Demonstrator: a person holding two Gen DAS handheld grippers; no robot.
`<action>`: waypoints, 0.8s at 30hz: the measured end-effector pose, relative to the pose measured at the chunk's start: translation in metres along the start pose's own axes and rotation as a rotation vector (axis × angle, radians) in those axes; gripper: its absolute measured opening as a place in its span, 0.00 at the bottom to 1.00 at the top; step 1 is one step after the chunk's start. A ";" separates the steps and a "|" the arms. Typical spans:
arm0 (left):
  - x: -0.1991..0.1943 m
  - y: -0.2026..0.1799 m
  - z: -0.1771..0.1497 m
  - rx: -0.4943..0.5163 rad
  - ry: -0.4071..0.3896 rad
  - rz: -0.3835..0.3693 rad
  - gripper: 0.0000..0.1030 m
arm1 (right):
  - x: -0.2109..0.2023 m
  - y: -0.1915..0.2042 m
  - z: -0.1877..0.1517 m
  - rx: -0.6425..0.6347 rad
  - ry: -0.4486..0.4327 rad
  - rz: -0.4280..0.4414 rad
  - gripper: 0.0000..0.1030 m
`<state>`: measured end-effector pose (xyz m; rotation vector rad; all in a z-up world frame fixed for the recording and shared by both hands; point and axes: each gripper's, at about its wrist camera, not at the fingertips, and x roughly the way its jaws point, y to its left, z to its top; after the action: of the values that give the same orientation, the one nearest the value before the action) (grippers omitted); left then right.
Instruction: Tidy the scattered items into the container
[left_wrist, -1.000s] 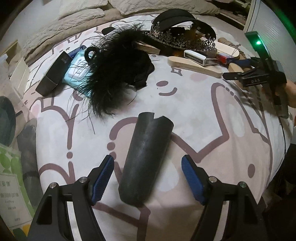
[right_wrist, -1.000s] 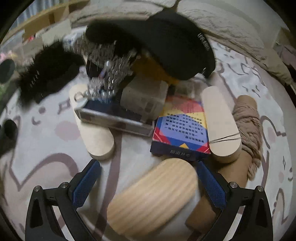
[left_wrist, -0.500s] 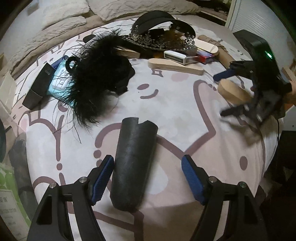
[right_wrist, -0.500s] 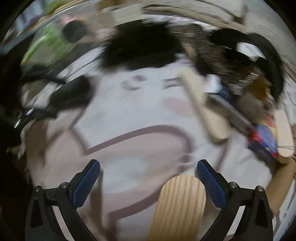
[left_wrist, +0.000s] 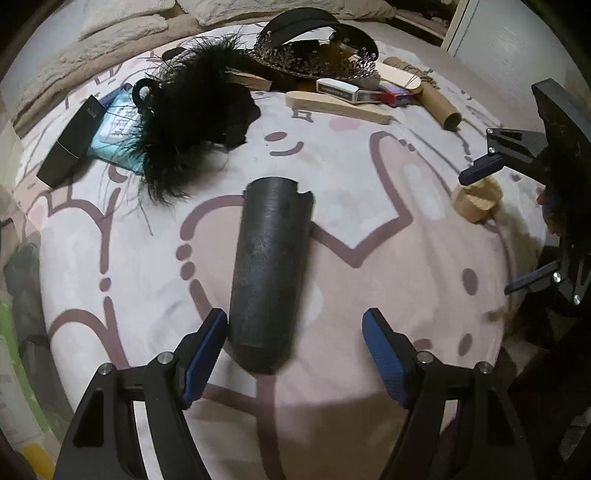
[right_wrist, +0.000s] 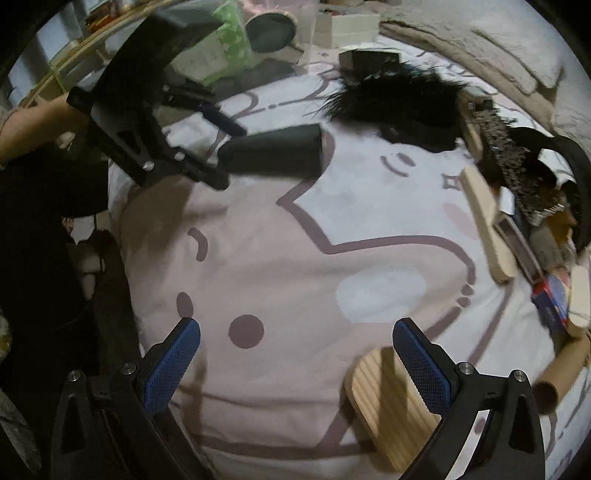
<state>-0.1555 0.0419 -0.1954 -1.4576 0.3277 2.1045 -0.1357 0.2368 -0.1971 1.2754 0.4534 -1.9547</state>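
Bedding printed with mauve outlines and dots (left_wrist: 369, 236) covers the bed where scattered items wait to be tidied. At its middle lies a dark tube (left_wrist: 269, 273), one end notched, flat on the cover. The left gripper (left_wrist: 293, 345) hangs over the tube's near end with its blue pads apart; the left pad sits just beside the tube, the right pad well clear of it, and neither presses on it. In the right wrist view the same tube (right_wrist: 277, 153) lies across the far side, with the left gripper (right_wrist: 218, 151) at its end.

The right gripper (right_wrist: 297, 354) is spread wide over bare bedding, nothing between its pads. A wood block (right_wrist: 391, 402) lies partly under its right finger; whether they touch cannot be told. From the left wrist view the right gripper (left_wrist: 498, 225) stands at the bed's right edge with the block (left_wrist: 476, 197) beside its upper finger.

Farther back a black feather piece (left_wrist: 184, 118) lies on a teal packet (left_wrist: 118, 129), next to a black box (left_wrist: 70, 144). Along the far edge sit a beaded tiara (left_wrist: 314, 62), a black cap (left_wrist: 295, 22), a long wood piece (left_wrist: 332, 105), a small white box (left_wrist: 336, 88) and a cardboard tube (left_wrist: 439, 103). No container can be picked out with certainty.
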 end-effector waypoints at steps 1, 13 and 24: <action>-0.002 -0.001 0.000 -0.006 -0.002 -0.022 0.75 | -0.005 -0.002 -0.002 0.018 -0.007 -0.015 1.00; -0.008 -0.026 0.003 0.052 0.003 -0.032 0.84 | -0.023 -0.046 -0.031 0.272 -0.023 -0.154 1.00; 0.022 -0.006 -0.002 0.046 0.083 0.194 0.87 | -0.017 -0.050 -0.043 0.278 0.016 -0.202 1.00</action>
<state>-0.1562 0.0519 -0.2156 -1.5424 0.5653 2.1743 -0.1420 0.3043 -0.2060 1.4665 0.3369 -2.2380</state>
